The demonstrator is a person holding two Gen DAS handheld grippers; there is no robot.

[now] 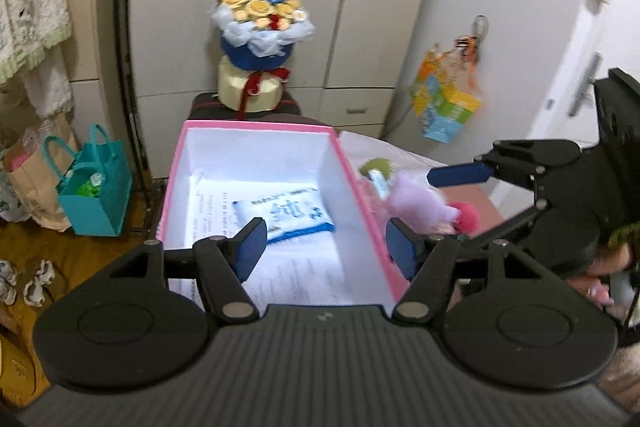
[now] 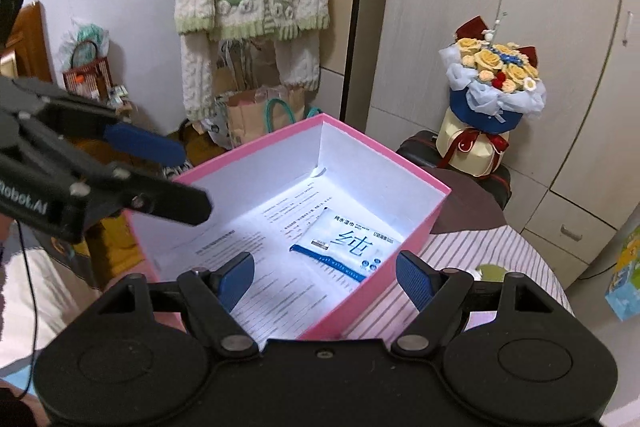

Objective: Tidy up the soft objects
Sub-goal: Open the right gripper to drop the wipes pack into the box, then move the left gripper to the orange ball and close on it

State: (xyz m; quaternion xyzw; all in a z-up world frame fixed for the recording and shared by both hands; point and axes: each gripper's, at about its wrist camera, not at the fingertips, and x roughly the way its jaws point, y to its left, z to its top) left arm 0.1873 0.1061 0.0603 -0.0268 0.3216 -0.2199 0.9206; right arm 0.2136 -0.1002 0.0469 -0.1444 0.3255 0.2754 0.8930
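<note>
A bed under a striped sheet (image 2: 472,259) carries an open pink box (image 2: 384,267), with a purple plush toy (image 1: 416,203) and a pink one (image 1: 466,217) lying just beside it.

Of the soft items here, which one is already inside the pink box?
The wet wipes pack, lying flat on the printed paper in the pink box. The purple plush toy sits outside it, on the bed.

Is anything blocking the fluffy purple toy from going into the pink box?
Nothing visible blocks it. The fluffy purple toy lies just outside the pink box, beside its right wall. The box is open on top, holding only a wipes pack lying flat on printed paper. Both the left gripper and right gripper are open and empty.
</note>
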